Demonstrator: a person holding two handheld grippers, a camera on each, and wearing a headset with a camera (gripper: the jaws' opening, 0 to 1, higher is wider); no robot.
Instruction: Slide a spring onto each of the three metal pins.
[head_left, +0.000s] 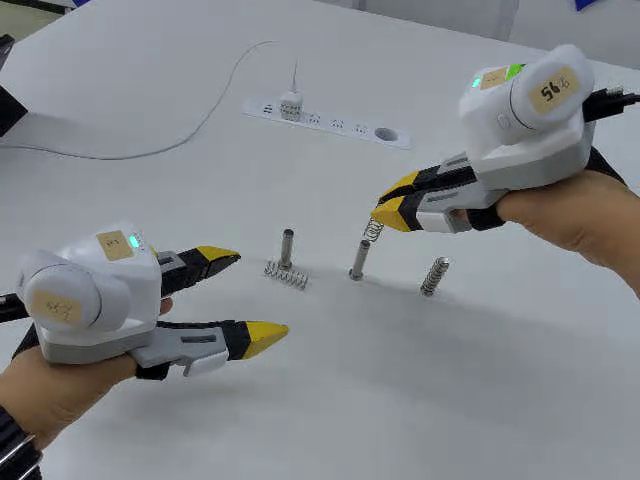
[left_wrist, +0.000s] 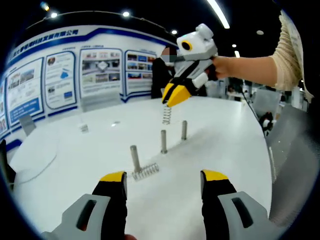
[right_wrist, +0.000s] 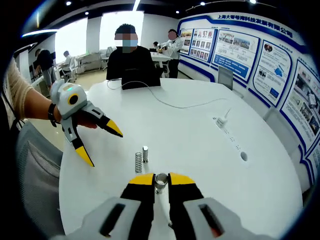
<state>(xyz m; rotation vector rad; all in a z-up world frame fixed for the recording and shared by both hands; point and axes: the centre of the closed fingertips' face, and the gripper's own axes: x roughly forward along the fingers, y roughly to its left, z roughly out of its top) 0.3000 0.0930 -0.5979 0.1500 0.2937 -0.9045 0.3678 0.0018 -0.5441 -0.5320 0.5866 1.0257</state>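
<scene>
The right claw (head_left: 388, 212) is clamped on the held spring (head_left: 373, 231), a thin coil of bright wire. The black, yellow-tipped jaws pinch its upper turns together. The coil hangs below them, just above the top of the middle pin (head_left: 358, 260), a short, smooth steel cylinder standing upright. In the right gripper view the spring (right_wrist: 161, 181) shows end-on as a small ring between the closed jaws. The right hand (head_left: 560, 210) grips the white plastic body from behind, with the claw tilted down towards the pins.

Near the middle pin stands the left pin (head_left: 287, 248), bare and upright. A loose spring (head_left: 286, 274) lies on its side against the pin's base. On the other side, a third spring (head_left: 434, 276) stands slightly tilted, seemingly sleeved over the third pin (left_wrist: 184, 129).

The left claw (head_left: 255, 295) has its jaws wide apart and grips nothing. It hovers low, near the left pin, and points at the row. The left hand (head_left: 50, 385) wraps its grey and white housing.

All of this rests on a matte white tabletop (head_left: 480, 380). Further back lie a white power strip (head_left: 325, 120) and a thin, curving cable (head_left: 200, 120).
</scene>
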